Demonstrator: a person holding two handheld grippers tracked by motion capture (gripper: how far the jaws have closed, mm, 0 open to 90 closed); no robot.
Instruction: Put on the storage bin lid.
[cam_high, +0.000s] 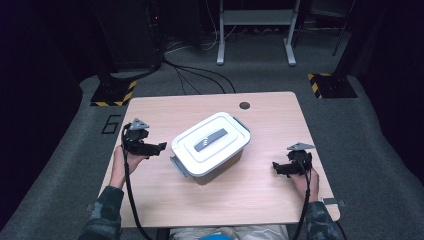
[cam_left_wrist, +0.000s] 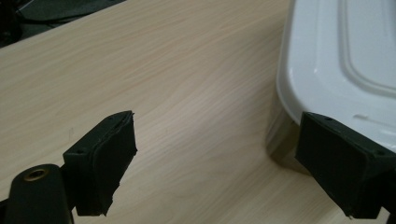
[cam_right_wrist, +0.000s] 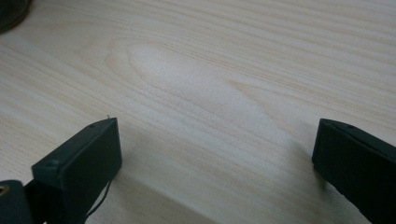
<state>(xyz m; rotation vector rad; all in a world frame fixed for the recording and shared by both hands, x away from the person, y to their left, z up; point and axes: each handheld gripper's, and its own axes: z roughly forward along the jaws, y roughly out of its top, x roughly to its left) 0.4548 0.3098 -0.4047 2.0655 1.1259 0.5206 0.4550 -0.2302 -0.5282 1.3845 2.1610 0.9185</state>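
A white plastic box (cam_high: 210, 145) with a lid and a grey handle (cam_high: 210, 139) sits turned at an angle in the middle of the wooden table (cam_high: 265, 195). My left gripper (cam_high: 159, 148) is open just left of the box, jaws wide apart with nothing between them. In the left gripper view the box's white lid corner (cam_left_wrist: 336, 60) lies close above the right jaw. My right gripper (cam_high: 276, 166) is open near the table's right edge, a little way from the box, over bare wood (cam_right_wrist: 210, 102).
A round cable hole (cam_high: 244, 105) is at the table's far edge. Grey latches (cam_high: 178, 166) stick out at the box's ends. Beyond the table, cables (cam_high: 195, 75) run over the grey floor, and yellow-black striped stand bases (cam_high: 112, 93) sit at both far corners.
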